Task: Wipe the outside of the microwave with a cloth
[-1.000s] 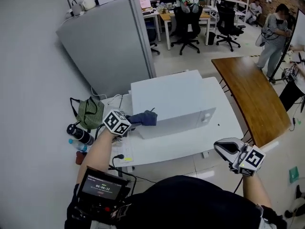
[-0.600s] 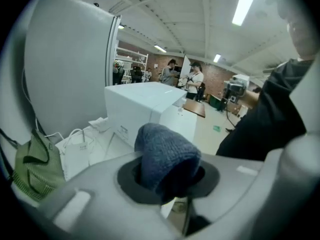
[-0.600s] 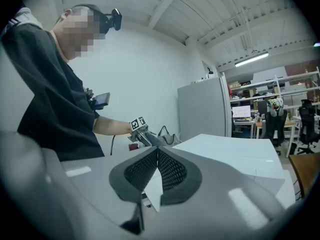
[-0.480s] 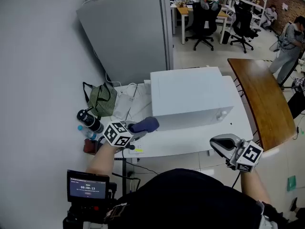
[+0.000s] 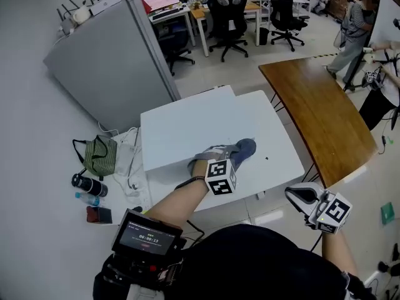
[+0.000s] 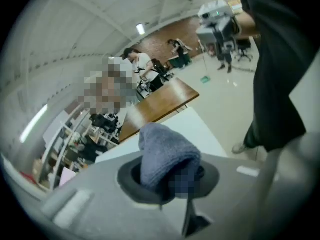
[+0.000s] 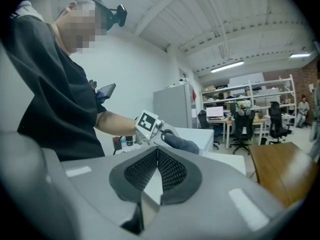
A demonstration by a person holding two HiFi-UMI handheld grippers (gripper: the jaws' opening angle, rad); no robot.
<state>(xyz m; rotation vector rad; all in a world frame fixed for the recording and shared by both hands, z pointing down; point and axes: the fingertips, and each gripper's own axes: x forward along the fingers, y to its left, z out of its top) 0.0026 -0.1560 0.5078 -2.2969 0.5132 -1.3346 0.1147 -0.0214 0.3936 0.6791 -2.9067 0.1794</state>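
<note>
- While my left gripper (image 6: 168, 180) is clamped on the cloth (image 6: 167, 154), the grey-blue wad fills the jaws and sticks out past the tips.
- Head view: the cloth sits at the lower front edge of the white microwave (image 5: 187, 127), near its right corner. I cannot confirm that they touch.
- The microwave stands on a white table (image 5: 278, 158), towards its left rear.
- Right gripper (image 7: 157, 170): mesh pads are pressed together with nothing between them. It is held low, off the table's near right corner, well apart from the microwave.
- Left of the microwave are a green bag (image 5: 97, 156) and a dark bottle (image 5: 87, 185).
- A wooden table (image 5: 319, 111) stands just beside the white one, on the right.
</note>
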